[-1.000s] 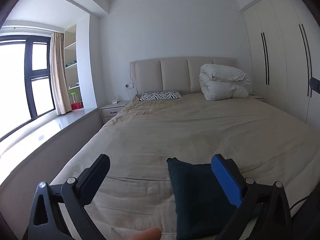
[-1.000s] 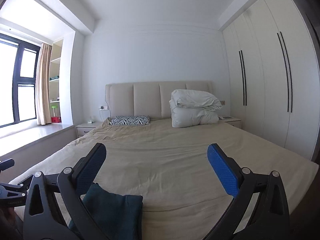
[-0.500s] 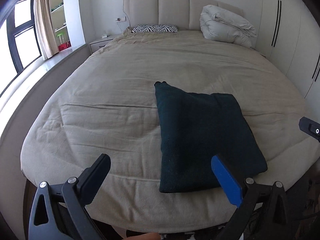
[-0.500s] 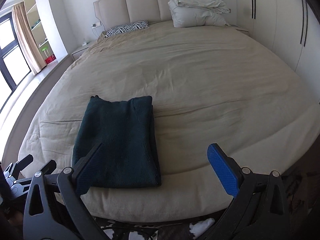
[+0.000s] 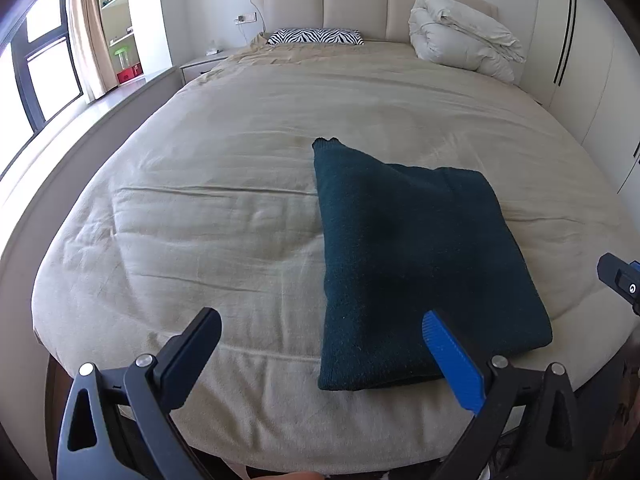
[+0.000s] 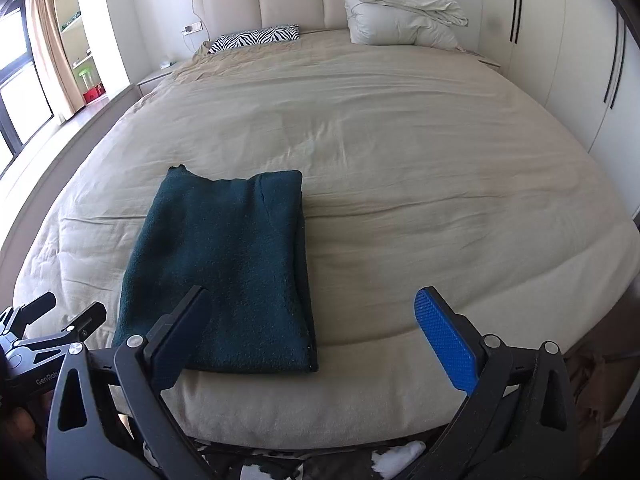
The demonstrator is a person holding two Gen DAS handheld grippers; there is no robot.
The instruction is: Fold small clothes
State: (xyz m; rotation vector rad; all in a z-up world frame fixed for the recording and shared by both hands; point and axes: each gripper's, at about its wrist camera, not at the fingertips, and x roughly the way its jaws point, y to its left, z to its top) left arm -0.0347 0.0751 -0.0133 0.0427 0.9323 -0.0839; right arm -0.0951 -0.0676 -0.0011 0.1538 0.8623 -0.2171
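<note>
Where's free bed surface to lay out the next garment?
Bare bedspread to the right of the dark green sweater, out to the wardrobe side, and the whole middle up toward the zebra pillow and folded duvet. Also a strip left of the sweater toward the window ledge. Crowded only at the near edge, where the sweater lies.

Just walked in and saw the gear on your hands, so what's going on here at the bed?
A person is holding a two-finger gripper in each hand at the foot of the bed, working on folding small clothes. A dark teal garment lies folded in a rough rectangle on the beige cover near the foot edge. The left gripper and the right gripper are both open and empty, hovering short of the garment; neither touches it. A zebra-print pillow and a bundled white duvet sit by the headboard.
</note>
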